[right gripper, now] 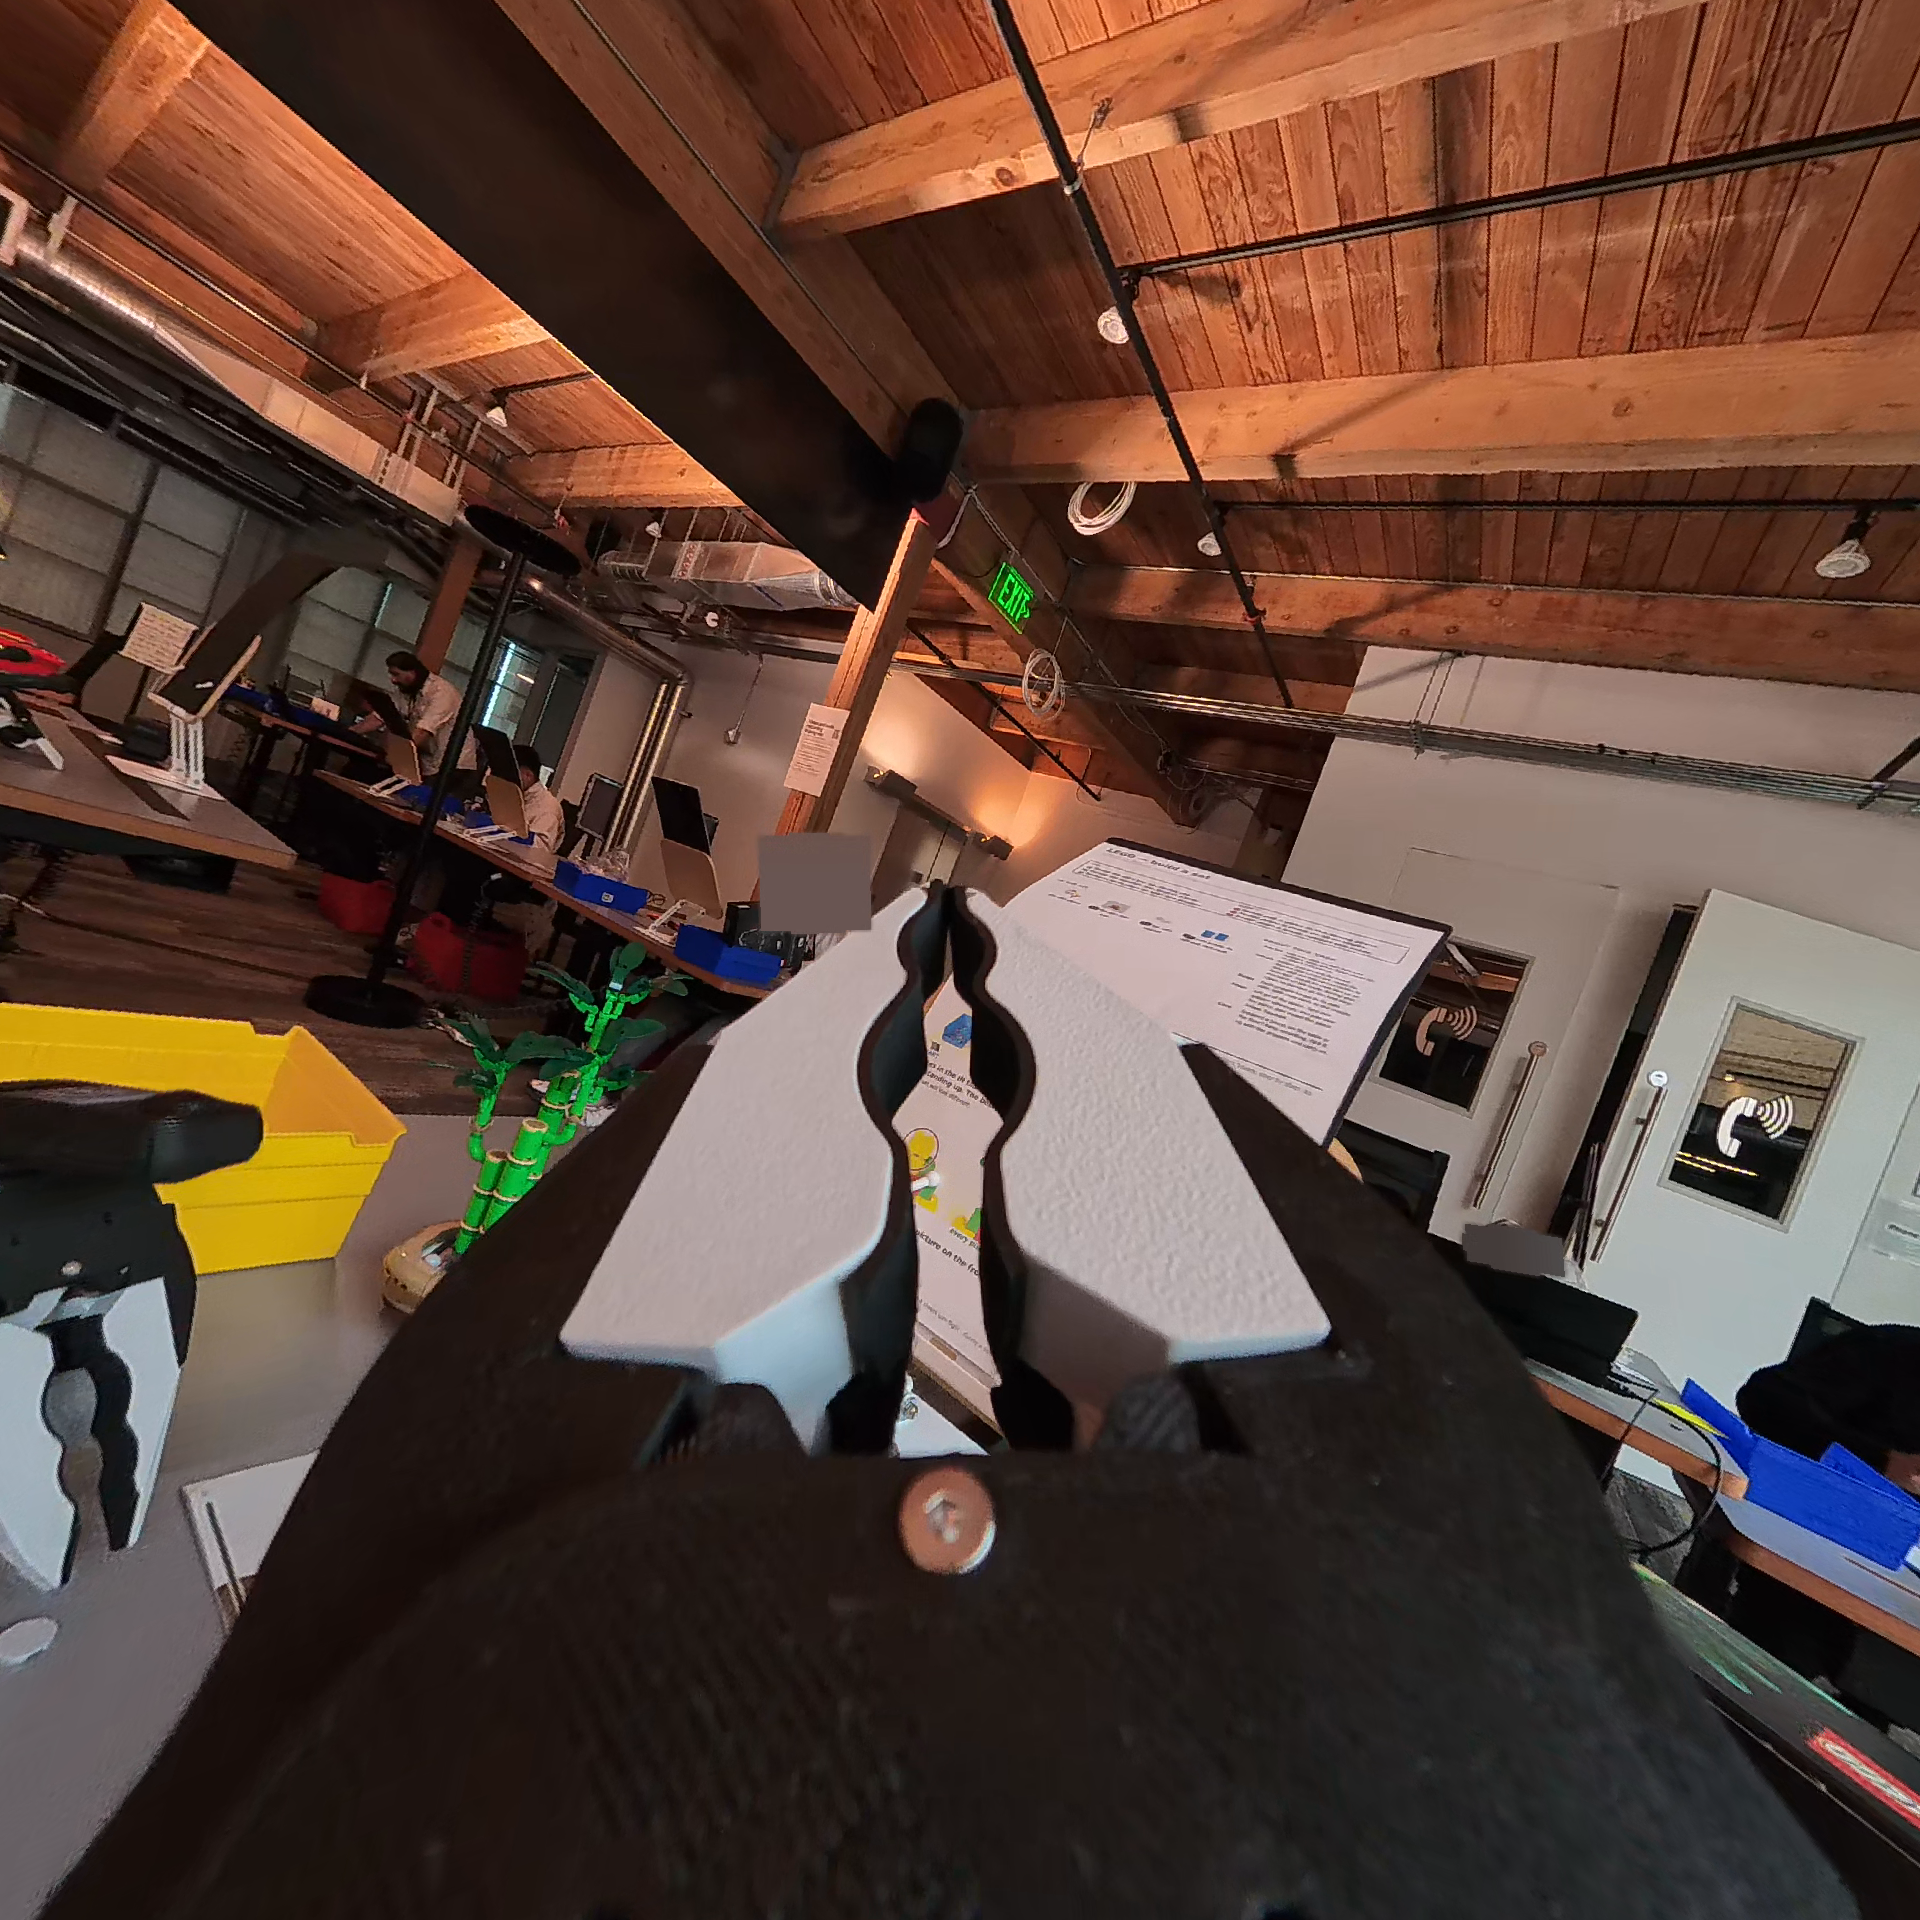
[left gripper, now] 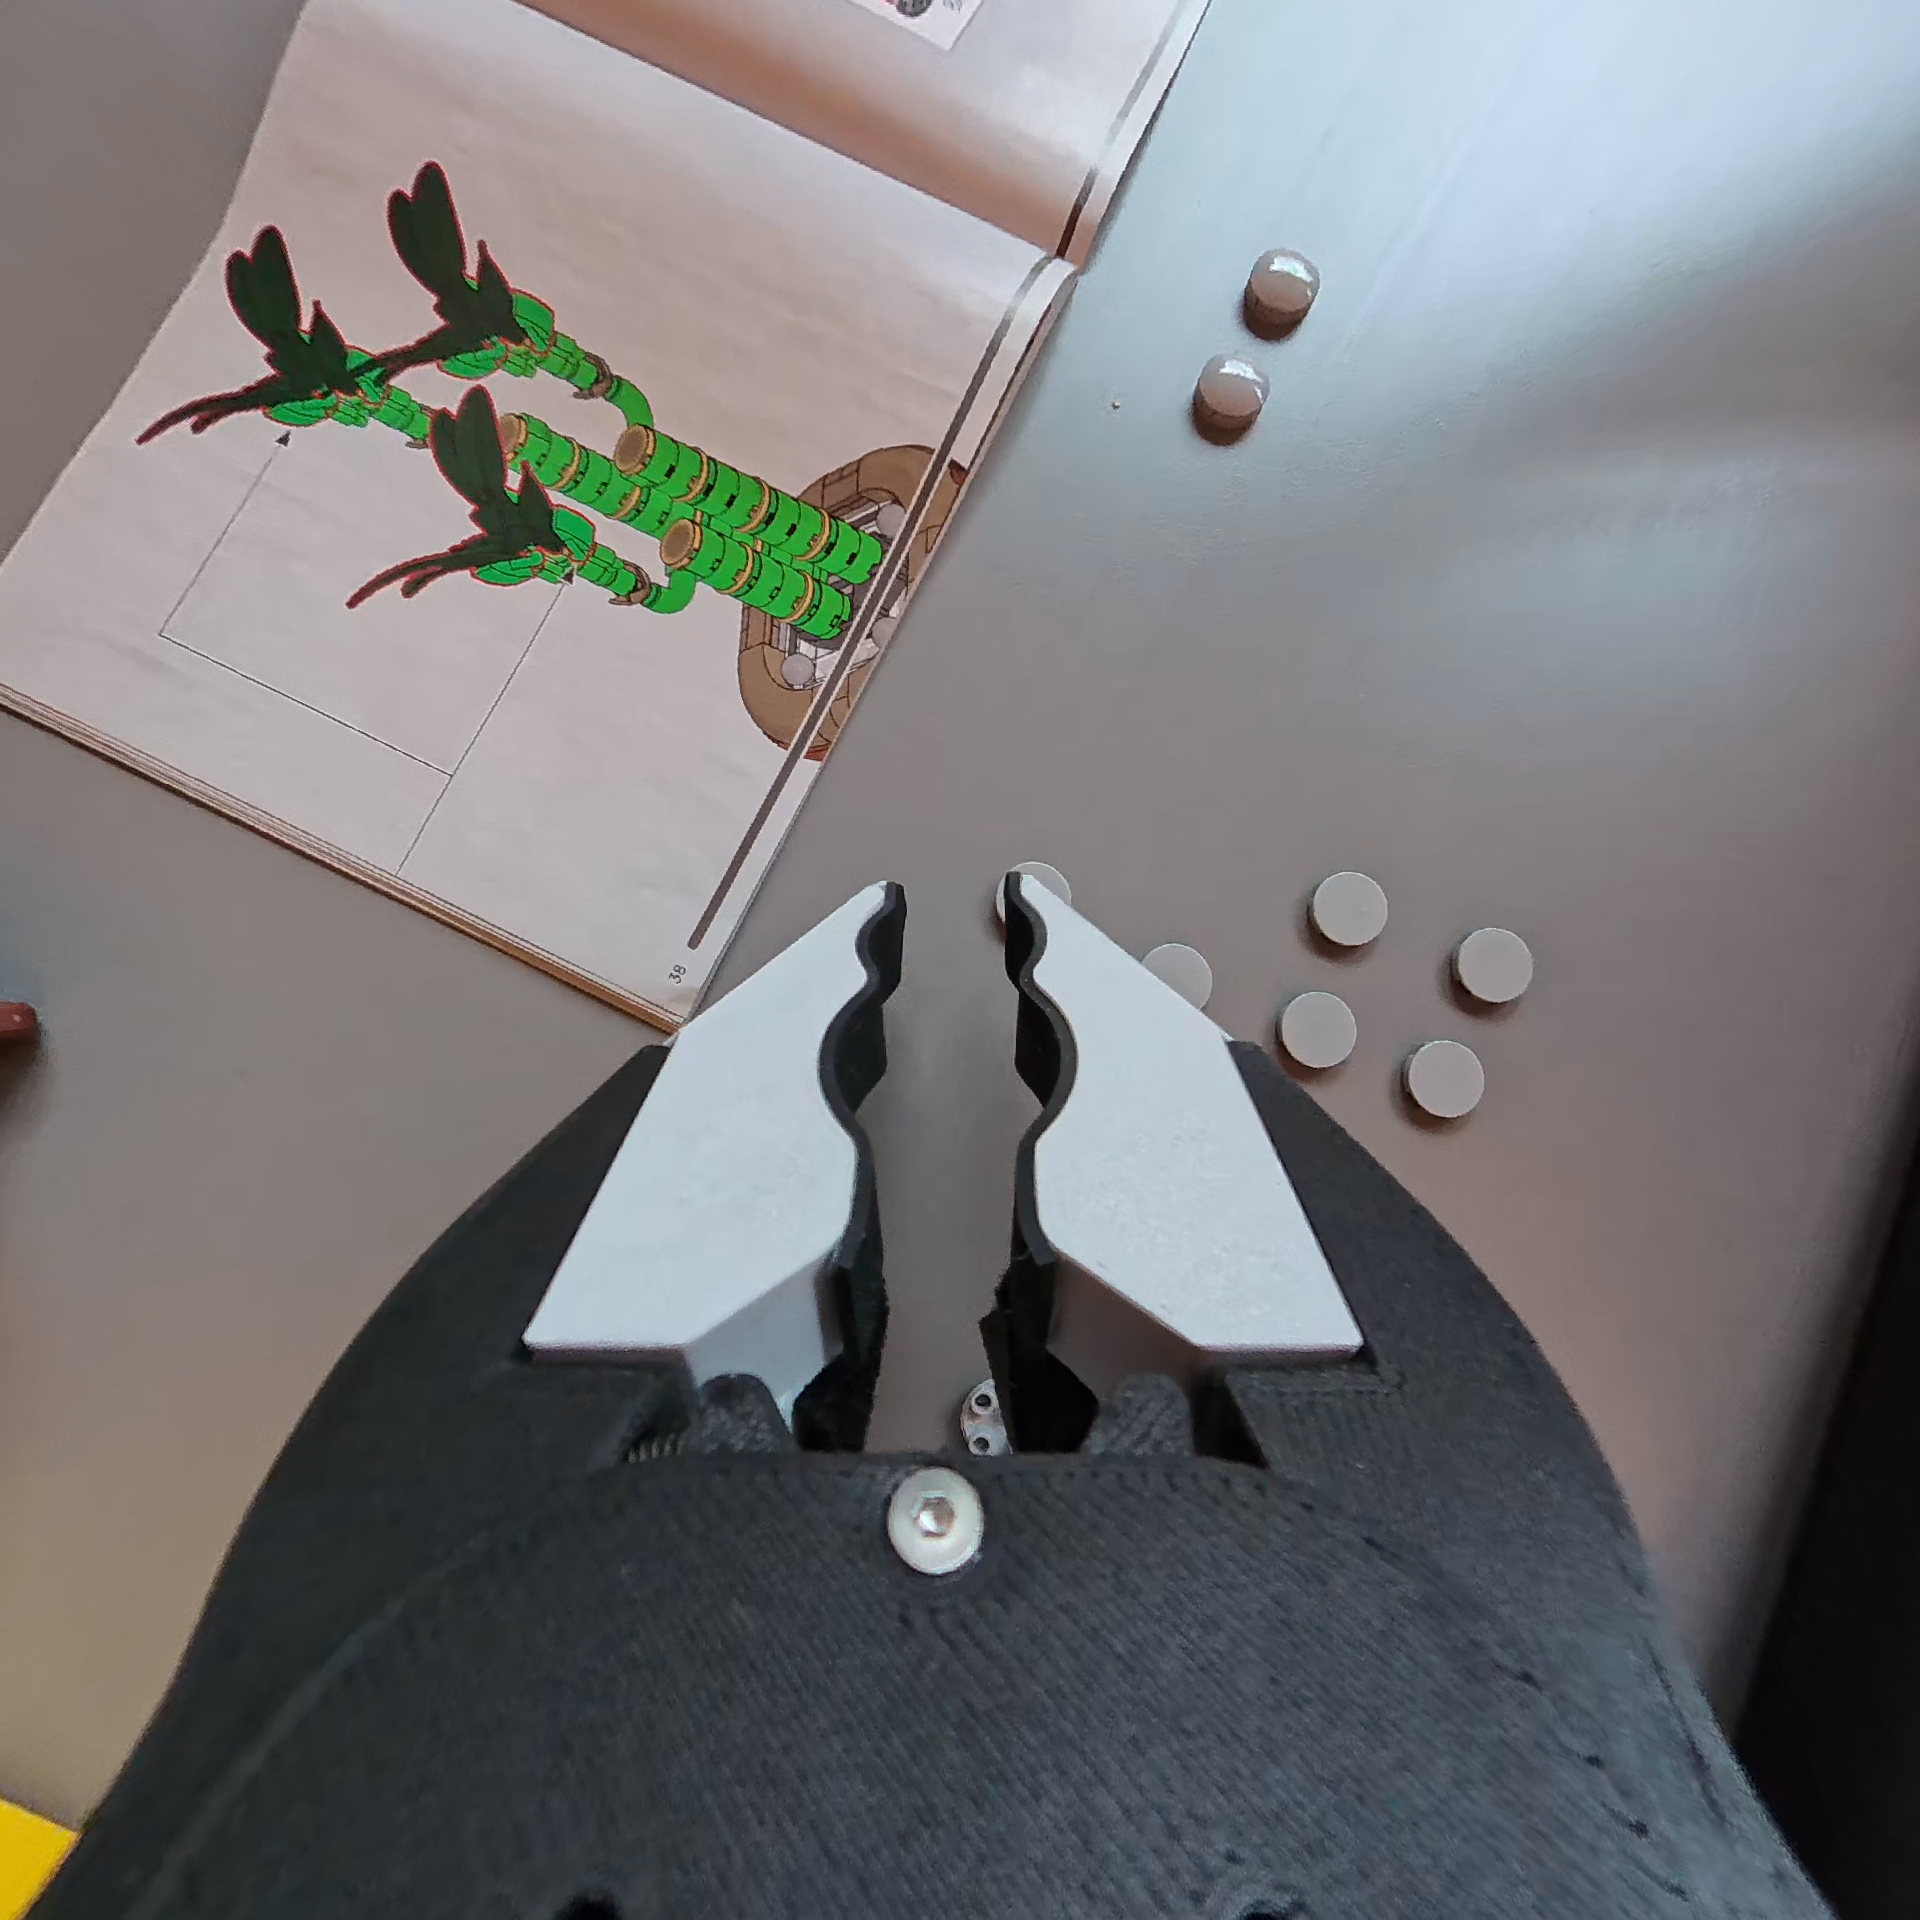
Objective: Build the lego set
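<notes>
Left gripper (left gripper: 954, 902) points down, parted, over round tiles (left gripper: 1348, 909).

The right gripper (right gripper: 943, 902) is tilted up toward the wooden ceiling (right gripper: 1455, 208), fingertips pressed together with nothing between them. Using it as the landmark: the green bamboo lego plant (right gripper: 540, 1101) stands on the grey table (right gripper: 281, 1340) just to its left, and a yellow bin (right gripper: 260, 1122) sits further left of that. The left gripper (right gripper: 73, 1444) points down at the table at the far left edge, jaws a little apart. A tilted white instruction board (right gripper: 1247, 966) is behind it to the right.
</notes>
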{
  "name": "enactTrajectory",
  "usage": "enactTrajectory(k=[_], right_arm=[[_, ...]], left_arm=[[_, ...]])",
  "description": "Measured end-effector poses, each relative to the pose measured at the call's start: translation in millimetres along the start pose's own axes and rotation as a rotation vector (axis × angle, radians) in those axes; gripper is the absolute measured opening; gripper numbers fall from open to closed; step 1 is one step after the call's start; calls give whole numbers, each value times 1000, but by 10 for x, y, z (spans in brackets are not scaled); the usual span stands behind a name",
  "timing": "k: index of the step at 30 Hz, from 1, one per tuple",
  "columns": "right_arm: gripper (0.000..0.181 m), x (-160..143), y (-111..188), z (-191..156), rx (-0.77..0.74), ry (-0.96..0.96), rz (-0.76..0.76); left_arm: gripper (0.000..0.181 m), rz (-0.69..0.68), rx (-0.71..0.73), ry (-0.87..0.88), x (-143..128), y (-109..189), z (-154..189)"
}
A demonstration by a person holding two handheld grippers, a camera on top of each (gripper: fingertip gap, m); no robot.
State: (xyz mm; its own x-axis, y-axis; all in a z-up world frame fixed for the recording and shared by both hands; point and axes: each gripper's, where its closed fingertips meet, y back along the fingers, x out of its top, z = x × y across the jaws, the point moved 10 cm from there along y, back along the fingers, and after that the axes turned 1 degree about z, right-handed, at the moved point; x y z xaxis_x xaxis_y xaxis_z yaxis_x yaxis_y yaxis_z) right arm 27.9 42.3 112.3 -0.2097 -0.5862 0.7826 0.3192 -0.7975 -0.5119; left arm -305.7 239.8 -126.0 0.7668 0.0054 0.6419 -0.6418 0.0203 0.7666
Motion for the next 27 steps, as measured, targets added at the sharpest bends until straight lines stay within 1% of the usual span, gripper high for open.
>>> enactTrajectory(k=[5, 10, 15, 20, 24, 27], right_arm=[[0, -17, -25, -19, 14, -2, -12], [0, -36, -53, -44, 27, 4, -28], [0, -47, -74, -65, 39, 9, -39], [0, -99, -129, -102, 81, -2, -83], [0, -140, -170, -151, 99, 38, -132], [0, -151, -196, -199, 116, 76, -158]], left_arm=[[19, 17, -13, -1, -6, 43, 6], [22, 5, -43, -50, -29, 82, 64], [22, -57, -85, 5, -108, 175, 107], [23, -99, -71, -39, -119, 163, 173], [23, -161, -111, 3, -204, 183, 178], [24, -178, -126, 33, -262, 222, 178]])
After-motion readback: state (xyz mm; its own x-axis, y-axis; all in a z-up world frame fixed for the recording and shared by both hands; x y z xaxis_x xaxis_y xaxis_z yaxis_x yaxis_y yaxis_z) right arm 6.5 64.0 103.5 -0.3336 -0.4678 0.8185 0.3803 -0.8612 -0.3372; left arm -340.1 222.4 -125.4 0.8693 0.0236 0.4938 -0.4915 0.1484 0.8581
